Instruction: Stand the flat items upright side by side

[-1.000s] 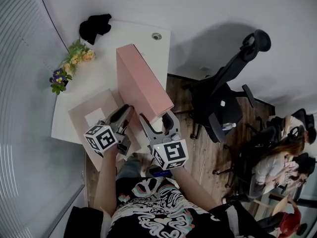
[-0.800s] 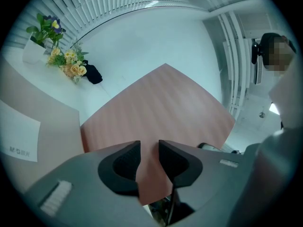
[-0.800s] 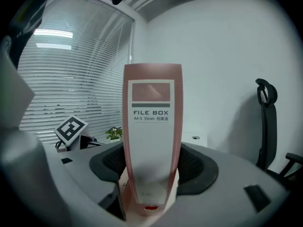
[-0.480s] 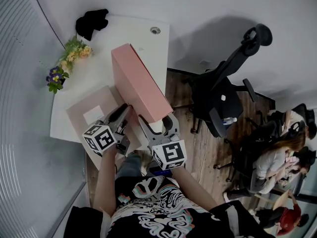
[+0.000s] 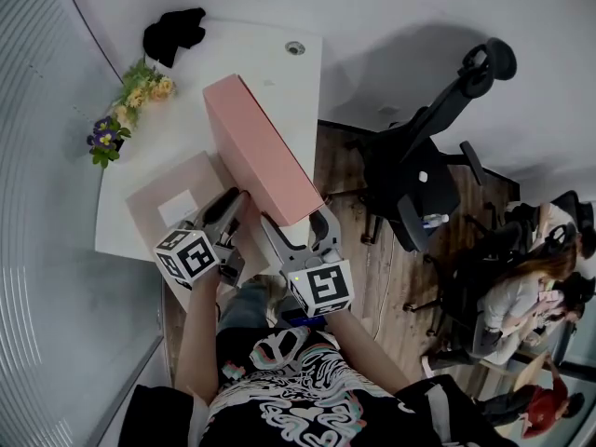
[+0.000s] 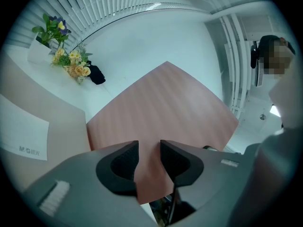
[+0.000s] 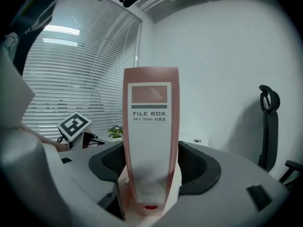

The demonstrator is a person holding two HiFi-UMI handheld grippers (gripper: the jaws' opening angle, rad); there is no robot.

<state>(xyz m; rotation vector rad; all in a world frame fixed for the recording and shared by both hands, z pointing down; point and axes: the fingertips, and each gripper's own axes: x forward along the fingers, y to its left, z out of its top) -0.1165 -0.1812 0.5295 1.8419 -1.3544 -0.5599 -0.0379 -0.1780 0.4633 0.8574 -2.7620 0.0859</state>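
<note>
Step in hand: first box is up, being steadied.

- pink file box (image 5: 261,156) stands on edge on the bench (image 5: 270,59). It runs along the right edge, with its labelled spine toward the near edge.
- right claw (image 5: 293,222) is spread wide across that spine low down, pads against both sides (image 7: 151,167). It is pinching the box and holding it plumb.
- left claw (image 5: 235,203) sits level at the box's left face, near its lower near corner. Its jaws are narrowly apart and have just been opening. Pink shows in the gap (image 6: 149,155); I can't make out whether the pads bear on the box or it merely shows through.
- second file box (image 5: 172,203) lies flat, label up, by the near edge, just left of the standing one.

Judgement: half done, one upright and one flat.

Next move: let go of the standing box only if it balances unaided. Then take the flat box by an edge, tip it onto its long side, and slide it in parallel against the first box's left face. Risk: a knock from it could topple the first toward the right edge.
</note>
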